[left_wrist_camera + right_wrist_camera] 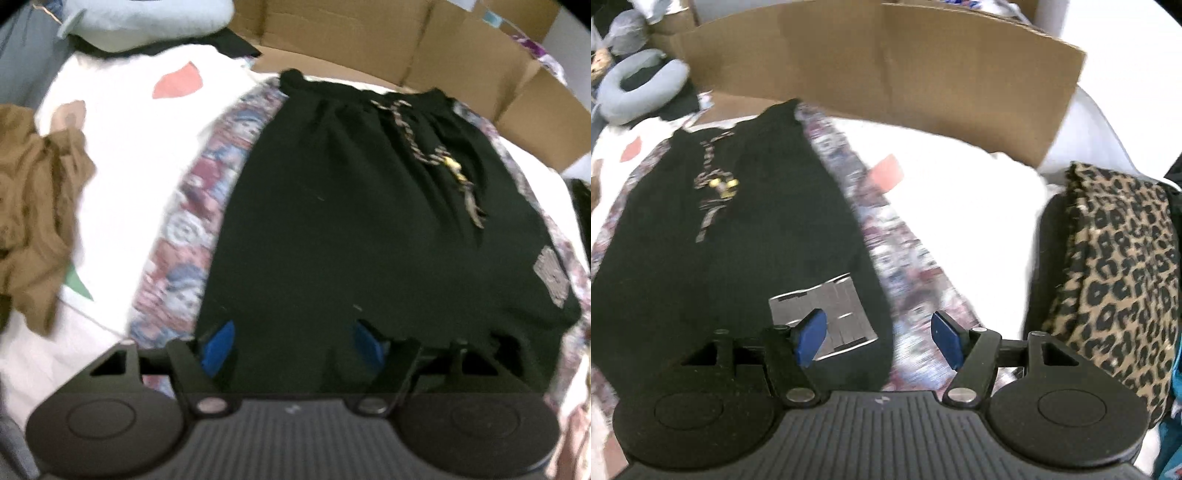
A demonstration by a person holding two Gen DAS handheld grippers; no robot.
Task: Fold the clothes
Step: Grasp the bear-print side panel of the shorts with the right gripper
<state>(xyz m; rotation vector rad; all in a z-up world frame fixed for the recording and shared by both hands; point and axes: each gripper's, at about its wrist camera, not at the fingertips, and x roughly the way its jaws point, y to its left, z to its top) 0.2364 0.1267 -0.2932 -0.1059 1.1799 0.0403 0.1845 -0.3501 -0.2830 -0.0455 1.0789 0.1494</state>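
Black shorts (369,221) lie flat on a patterned cloth (195,221), centre of the left view, left half of the right view. Left gripper (295,343), lower centre: jaws spread, nothing pinched, above the shorts' near hem. Right gripper (879,339), lower centre: jaws spread, empty, over the shorts' grey patch (827,314). Leopard cloth (1119,280), right edge. Brown garment (33,206), left edge. Cardboard box (879,70), top.

Matt black cloth shorts (369,221) (woven drawstring (424,147)) before plain cardboard (369,40).
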